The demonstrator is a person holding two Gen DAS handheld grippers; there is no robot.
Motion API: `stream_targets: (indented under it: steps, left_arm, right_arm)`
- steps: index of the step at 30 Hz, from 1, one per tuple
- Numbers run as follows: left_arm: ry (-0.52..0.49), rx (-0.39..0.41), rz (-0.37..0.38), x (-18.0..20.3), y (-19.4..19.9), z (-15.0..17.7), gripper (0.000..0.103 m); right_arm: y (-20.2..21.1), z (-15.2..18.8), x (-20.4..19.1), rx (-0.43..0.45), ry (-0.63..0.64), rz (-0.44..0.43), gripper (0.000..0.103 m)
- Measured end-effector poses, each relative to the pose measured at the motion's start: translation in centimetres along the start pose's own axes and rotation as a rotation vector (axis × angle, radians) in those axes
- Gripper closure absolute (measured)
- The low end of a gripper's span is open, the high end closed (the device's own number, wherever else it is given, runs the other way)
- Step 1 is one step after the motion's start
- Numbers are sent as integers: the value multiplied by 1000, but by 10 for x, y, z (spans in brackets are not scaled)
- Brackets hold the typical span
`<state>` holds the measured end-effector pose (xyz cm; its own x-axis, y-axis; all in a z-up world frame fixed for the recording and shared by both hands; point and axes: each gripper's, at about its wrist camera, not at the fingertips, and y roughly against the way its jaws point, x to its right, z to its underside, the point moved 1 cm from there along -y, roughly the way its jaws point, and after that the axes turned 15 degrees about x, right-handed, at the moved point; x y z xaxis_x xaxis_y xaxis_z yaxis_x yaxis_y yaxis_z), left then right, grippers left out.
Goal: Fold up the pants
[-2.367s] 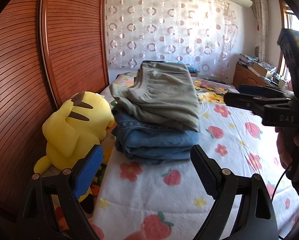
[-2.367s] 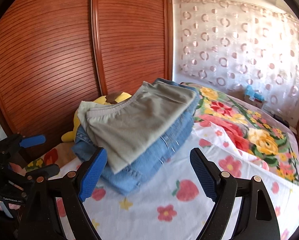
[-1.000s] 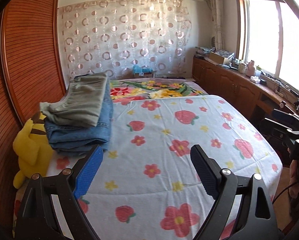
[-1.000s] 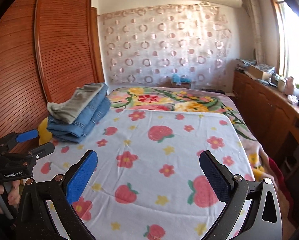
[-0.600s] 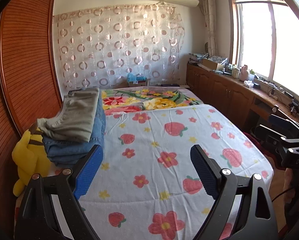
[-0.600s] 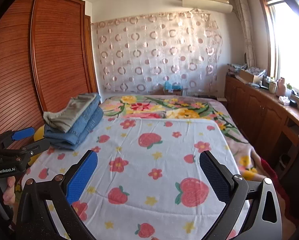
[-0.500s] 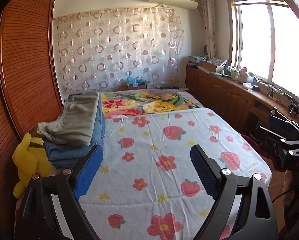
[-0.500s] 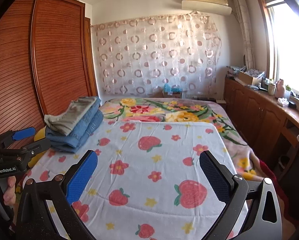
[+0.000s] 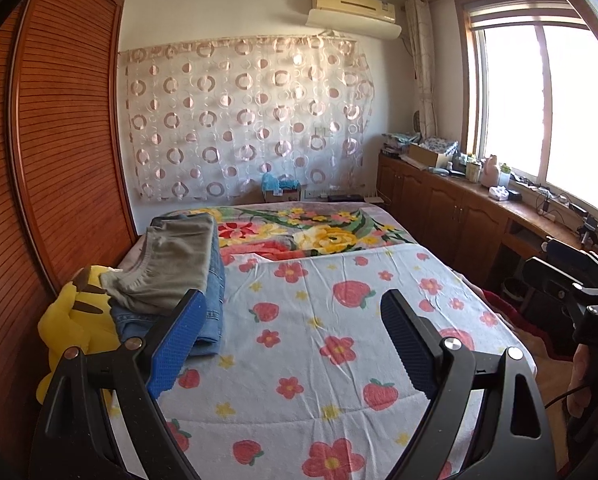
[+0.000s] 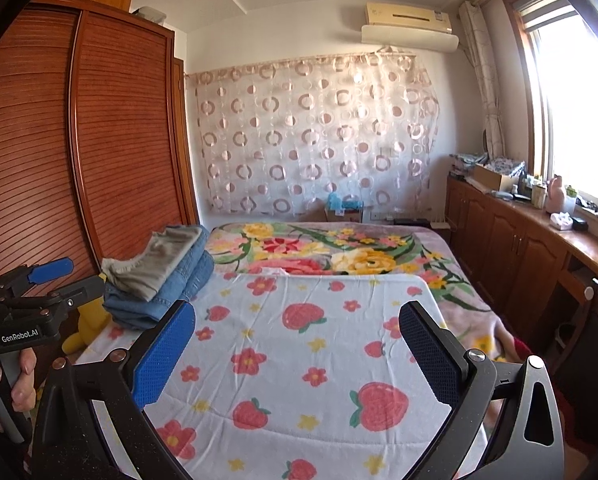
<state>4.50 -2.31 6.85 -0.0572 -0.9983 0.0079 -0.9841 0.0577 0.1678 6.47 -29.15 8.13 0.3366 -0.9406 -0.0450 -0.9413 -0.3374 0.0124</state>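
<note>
Folded grey-green pants [image 9: 171, 264] lie on top of folded blue jeans [image 9: 213, 312] in a stack at the bed's left edge; the stack also shows in the right wrist view [image 10: 159, 264]. My left gripper [image 9: 291, 340] is open and empty, held back above the near end of the bed. My right gripper [image 10: 299, 352] is open and empty, also above the near end, well away from the stack. Each gripper shows in the other's view: the right one at the right edge [image 9: 571, 284], the left one at the left edge [image 10: 47, 280].
The bed carries a white strawberry-and-flower sheet [image 9: 339, 360] over a floral blanket [image 9: 319, 236]. A yellow plush toy [image 9: 75, 320] sits left of the stack against the wooden wardrobe [image 9: 59, 160]. Wooden cabinets [image 10: 519, 256] with clutter run along the right under the window.
Both grippers have pulled back and up from the stack of folded pants, which now looks small and far. Both stayed open and empty.
</note>
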Motion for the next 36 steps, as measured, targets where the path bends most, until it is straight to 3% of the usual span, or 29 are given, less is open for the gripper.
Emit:
stream_targets:
  steps: [36]
  left_arm:
    - [9,23,-29,-13,9,-4,14]
  right_arm:
    - [-1,5,-2,20,10,9,1]
